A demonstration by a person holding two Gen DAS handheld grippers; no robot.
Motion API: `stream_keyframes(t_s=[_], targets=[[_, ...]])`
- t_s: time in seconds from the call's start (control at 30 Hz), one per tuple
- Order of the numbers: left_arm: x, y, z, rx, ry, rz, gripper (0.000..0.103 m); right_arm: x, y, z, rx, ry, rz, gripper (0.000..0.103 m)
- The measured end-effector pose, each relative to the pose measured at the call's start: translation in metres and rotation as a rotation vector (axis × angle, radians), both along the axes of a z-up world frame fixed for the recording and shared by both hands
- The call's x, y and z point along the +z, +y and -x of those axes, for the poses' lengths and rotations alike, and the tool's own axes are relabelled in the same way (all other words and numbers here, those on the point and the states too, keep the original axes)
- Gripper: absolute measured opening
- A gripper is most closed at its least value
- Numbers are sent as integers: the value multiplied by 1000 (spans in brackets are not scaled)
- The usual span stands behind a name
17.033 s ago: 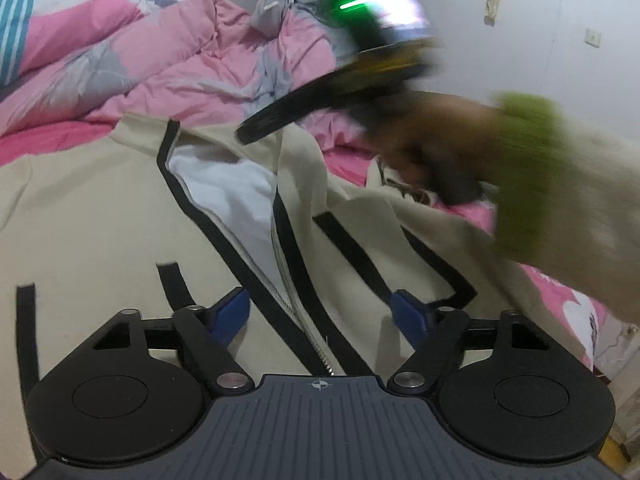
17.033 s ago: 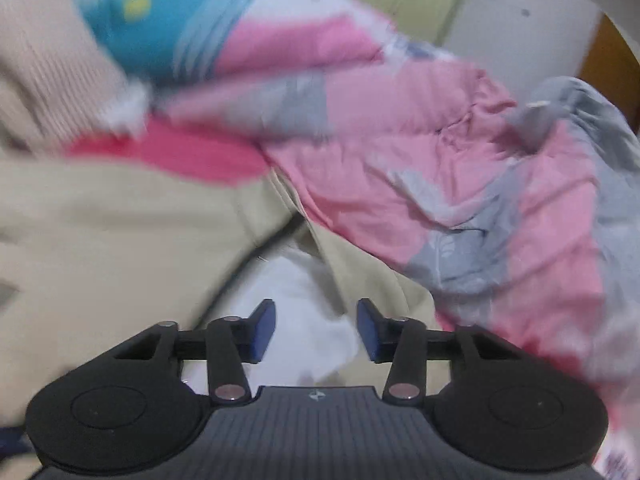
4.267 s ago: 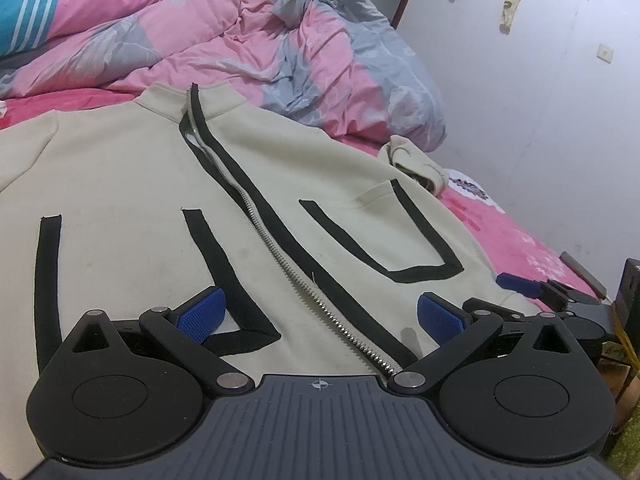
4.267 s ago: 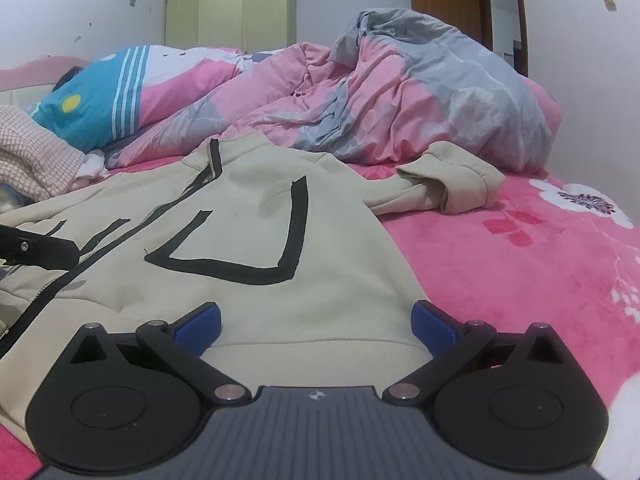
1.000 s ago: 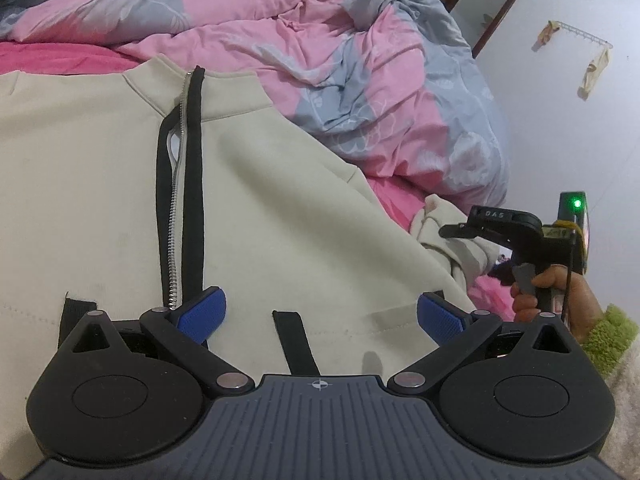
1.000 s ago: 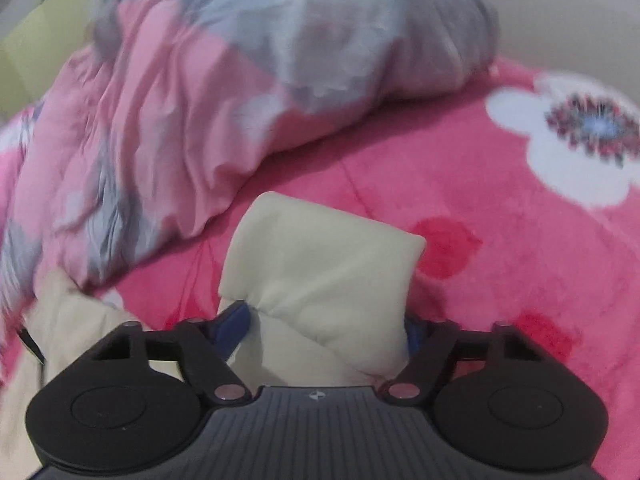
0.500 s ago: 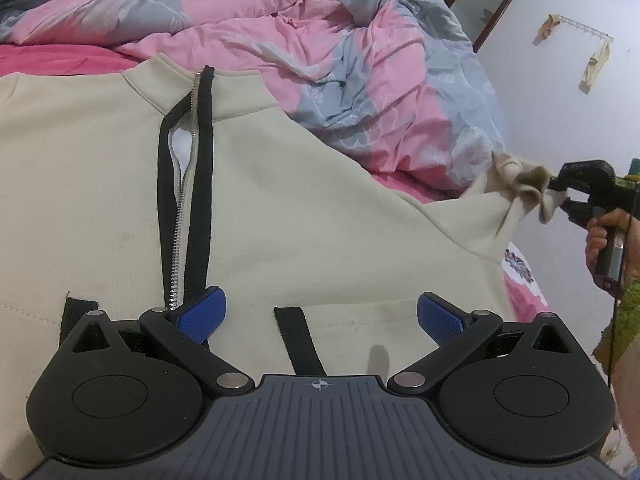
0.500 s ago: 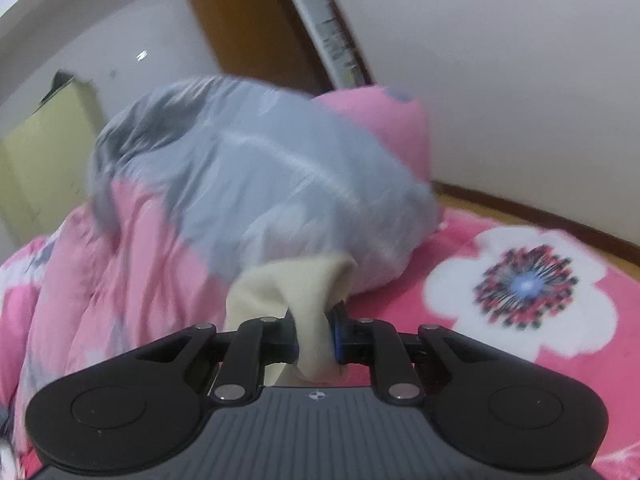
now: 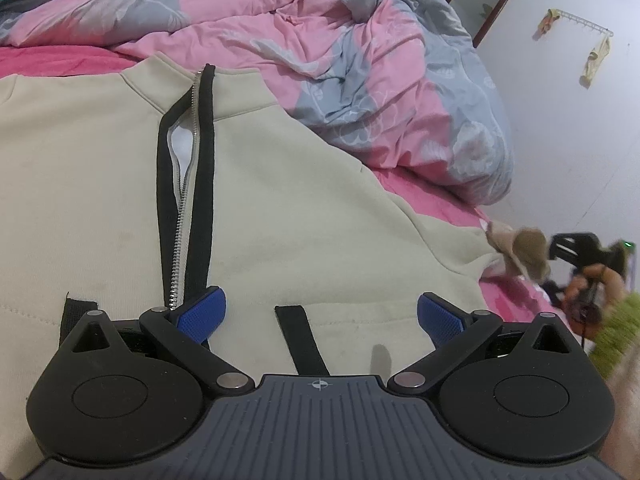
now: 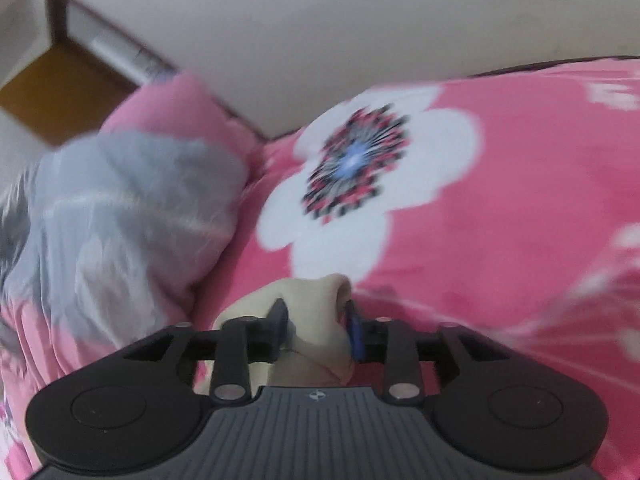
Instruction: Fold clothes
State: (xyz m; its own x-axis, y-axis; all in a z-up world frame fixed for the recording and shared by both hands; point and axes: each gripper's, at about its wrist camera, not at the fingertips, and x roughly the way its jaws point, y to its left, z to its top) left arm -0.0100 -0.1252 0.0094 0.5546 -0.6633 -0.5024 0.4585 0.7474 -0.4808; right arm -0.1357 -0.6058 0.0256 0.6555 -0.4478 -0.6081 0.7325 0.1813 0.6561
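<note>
Two tongs share the job: the right tongs (image 10: 316, 330) pinch the jacket (image 9: 280, 208) cuff (image 10: 308, 308) to stretch the sleeve sideways, while the left tongs (image 9: 318, 316) hover spread open over the chest on the bed (image 9: 432, 196).

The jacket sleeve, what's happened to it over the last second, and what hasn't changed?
The right tool closed on the sleeve cuff, which had lain bunched on the pink sheet, and pulled the sleeve out straight to the jacket's right. The left tool stayed open over the cream jacket, whose body and zipper lie as before.
</note>
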Motion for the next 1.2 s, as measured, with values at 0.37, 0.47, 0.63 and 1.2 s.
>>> stream_keyframes(t_s=[0.37, 0.47, 0.63, 1.2], targets=[[0, 1, -1, -2, 7, 6, 103, 63, 76, 31, 275, 232, 465, 77], [0, 1, -2, -3, 7, 7, 103, 67, 108, -16, 482, 319, 594, 89], [1, -2, -1, -2, 3, -12, 103, 55, 148, -105, 813, 367, 634, 100], [2, -2, 0, -4, 13, -11, 103, 36, 175, -186, 1110, 399, 485, 70]])
